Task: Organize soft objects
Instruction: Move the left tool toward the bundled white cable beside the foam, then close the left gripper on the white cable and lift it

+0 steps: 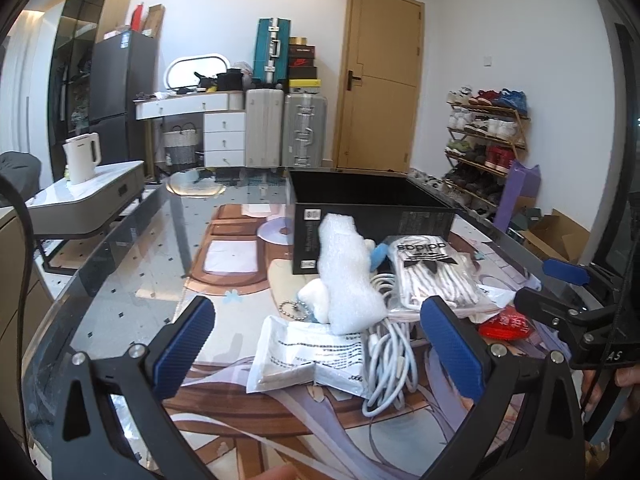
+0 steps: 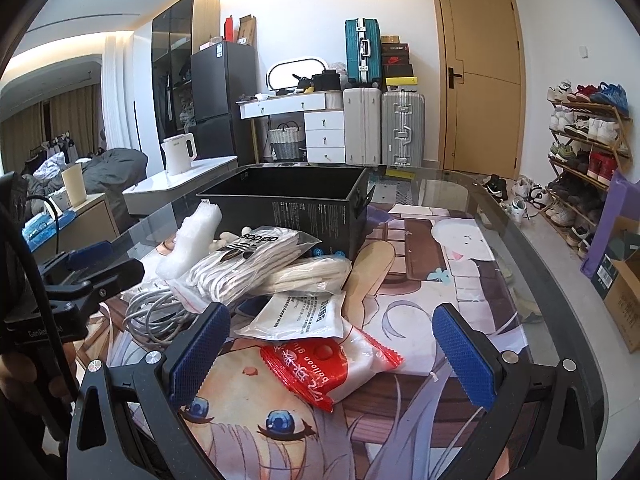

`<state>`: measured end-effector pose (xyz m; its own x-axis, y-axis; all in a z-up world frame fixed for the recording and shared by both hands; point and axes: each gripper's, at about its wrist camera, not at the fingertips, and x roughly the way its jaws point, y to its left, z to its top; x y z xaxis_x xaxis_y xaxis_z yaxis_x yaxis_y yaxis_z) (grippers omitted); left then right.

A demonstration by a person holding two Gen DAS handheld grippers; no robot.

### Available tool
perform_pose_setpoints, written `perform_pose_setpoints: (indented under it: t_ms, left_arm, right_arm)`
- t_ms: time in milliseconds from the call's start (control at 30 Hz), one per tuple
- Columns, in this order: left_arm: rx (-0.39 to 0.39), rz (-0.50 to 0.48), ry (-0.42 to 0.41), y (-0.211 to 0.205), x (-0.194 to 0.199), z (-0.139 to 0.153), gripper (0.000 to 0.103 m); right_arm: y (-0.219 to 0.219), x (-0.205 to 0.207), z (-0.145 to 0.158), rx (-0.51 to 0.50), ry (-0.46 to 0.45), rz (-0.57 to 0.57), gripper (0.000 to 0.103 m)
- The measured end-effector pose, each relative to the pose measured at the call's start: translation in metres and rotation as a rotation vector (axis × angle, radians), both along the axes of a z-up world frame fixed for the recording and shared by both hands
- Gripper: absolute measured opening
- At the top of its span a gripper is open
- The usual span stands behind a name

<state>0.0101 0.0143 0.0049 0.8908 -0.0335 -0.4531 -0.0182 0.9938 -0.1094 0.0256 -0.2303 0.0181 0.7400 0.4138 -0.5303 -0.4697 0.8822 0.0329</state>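
A black open box (image 1: 360,216) (image 2: 296,204) stands on the glass table behind a pile of soft things. The pile holds a bubble-wrap roll (image 1: 344,272) (image 2: 192,240), a bagged adidas sock pack (image 1: 432,276) (image 2: 248,264), a white cable coil (image 1: 390,360) (image 2: 156,312), a white printed pouch (image 1: 304,356) (image 2: 304,316) and a red balloon packet (image 2: 320,364) (image 1: 506,326). My left gripper (image 1: 316,344) is open and empty, just short of the pouch and cable. My right gripper (image 2: 332,356) is open and empty around the red packet, above it.
The table has a glass top (image 1: 132,280) over an anime-print mat (image 2: 420,280). A white kettle (image 1: 82,158) stands on a side table at the left. Suitcases (image 1: 284,128), a door and a shoe rack (image 2: 588,152) line the far wall. Cardboard boxes (image 2: 624,296) sit at the right.
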Motion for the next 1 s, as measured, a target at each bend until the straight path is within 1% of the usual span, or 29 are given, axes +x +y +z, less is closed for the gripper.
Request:
perform_pose_setpoints:
  t_ms: [167,300,400,467,567,633,667,800,867,900,933,967,1000]
  left_arm:
    - [-0.015,-0.047,-0.021,-0.001,-0.003,0.002,0.103]
    - [0.026,-0.092,-0.012,-0.010,-0.001,0.001,0.103]
    - [0.079,-0.127,0.014,-0.018,0.001,-0.004,0.103]
    - [0.099,-0.141,0.028,-0.022,0.002,-0.007,0.103]
    - [0.105,-0.158,0.047,-0.026,0.004,-0.010,0.102]
    - [0.102,-0.164,0.048,-0.028,0.004,-0.011,0.100]
    - [0.099,-0.164,0.051,-0.028,0.004,-0.012,0.096]
    - [0.086,-0.175,0.080,-0.029,0.010,-0.016,0.085]
    - [0.071,-0.183,0.083,-0.029,0.011,-0.017,0.074]
    - [0.062,-0.191,0.089,-0.029,0.011,-0.018,0.071]
    - [0.055,-0.198,0.094,-0.028,0.012,-0.019,0.063]
    - [0.051,-0.205,0.097,-0.029,0.011,-0.020,0.058]
    - [0.049,-0.213,0.102,-0.030,0.011,-0.021,0.056]
  right_arm:
    - [0.000,0.007,-0.003,-0.014,0.046,0.024,0.103]
    - [0.000,0.012,-0.008,-0.032,0.083,0.023,0.103]
    - [0.000,0.015,-0.012,-0.053,0.103,0.013,0.103]
    - [0.001,0.018,-0.015,-0.072,0.118,0.006,0.103]
    - [0.001,0.021,-0.019,-0.079,0.137,0.011,0.103]
    - [0.003,0.022,-0.021,-0.085,0.150,0.021,0.103]
    - [0.004,0.022,-0.021,-0.092,0.151,0.023,0.103]
    - [0.009,0.025,-0.025,-0.109,0.165,0.034,0.103]
    - [0.011,0.025,-0.026,-0.115,0.166,0.037,0.103]
    - [0.012,0.026,-0.026,-0.117,0.165,0.038,0.103]
    - [0.013,0.026,-0.026,-0.116,0.167,0.042,0.103]
    - [0.014,0.026,-0.027,-0.116,0.170,0.047,0.103]
    - [0.015,0.026,-0.027,-0.118,0.171,0.049,0.102]
